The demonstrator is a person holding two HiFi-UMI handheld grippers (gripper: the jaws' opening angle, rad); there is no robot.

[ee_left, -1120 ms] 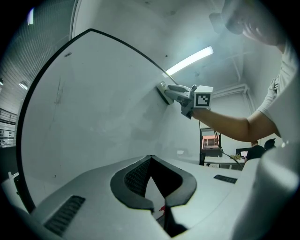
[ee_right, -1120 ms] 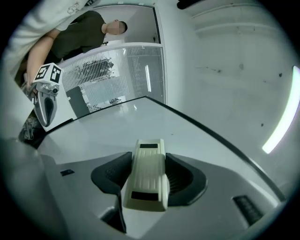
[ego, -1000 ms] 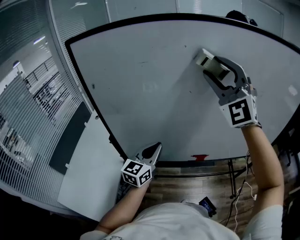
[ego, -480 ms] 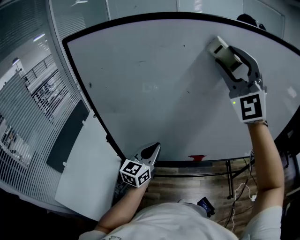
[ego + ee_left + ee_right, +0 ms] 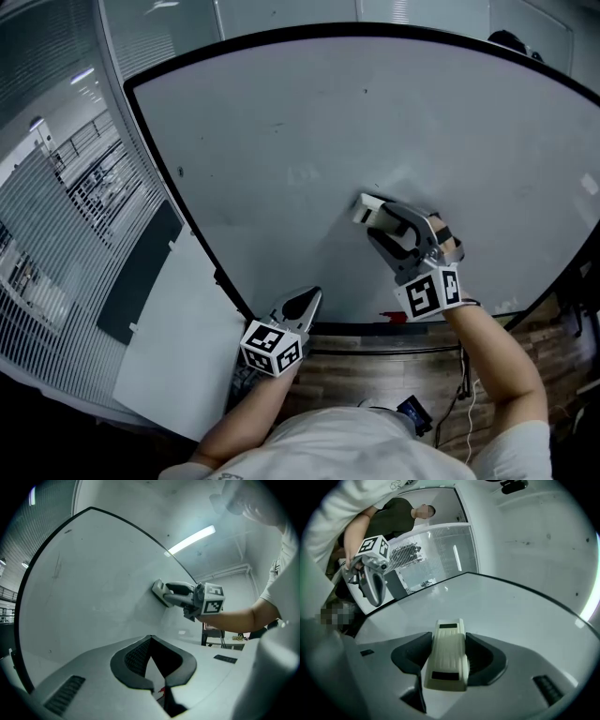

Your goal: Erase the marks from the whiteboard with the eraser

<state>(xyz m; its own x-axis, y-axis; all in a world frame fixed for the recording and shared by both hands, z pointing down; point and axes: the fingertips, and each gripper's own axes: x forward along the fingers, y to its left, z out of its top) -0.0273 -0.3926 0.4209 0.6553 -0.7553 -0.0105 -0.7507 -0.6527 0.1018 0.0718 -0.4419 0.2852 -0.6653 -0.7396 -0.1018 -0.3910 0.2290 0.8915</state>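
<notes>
Right gripper [image 5: 380, 214] clamped on cream eraser [image 5: 367, 208]. Eraser face flat against whiteboard [image 5: 281, 103], lower middle of board. Left gripper [image 5: 302, 305] idle by bottom frame, jaws pressed together, nothing between. Board looks mostly clean, no bold writing anywhere. Left over, as far as visible: faint ghost smudge [image 5: 302, 174] up-left of eraser, few dark specks [image 5: 178, 172] near left edge and top. Judging by that, job nearly finished, only touch-up passes remaining.

Head view looks steeply down; both gripper views closely face the whiteboard [image 5: 281, 122].
</notes>
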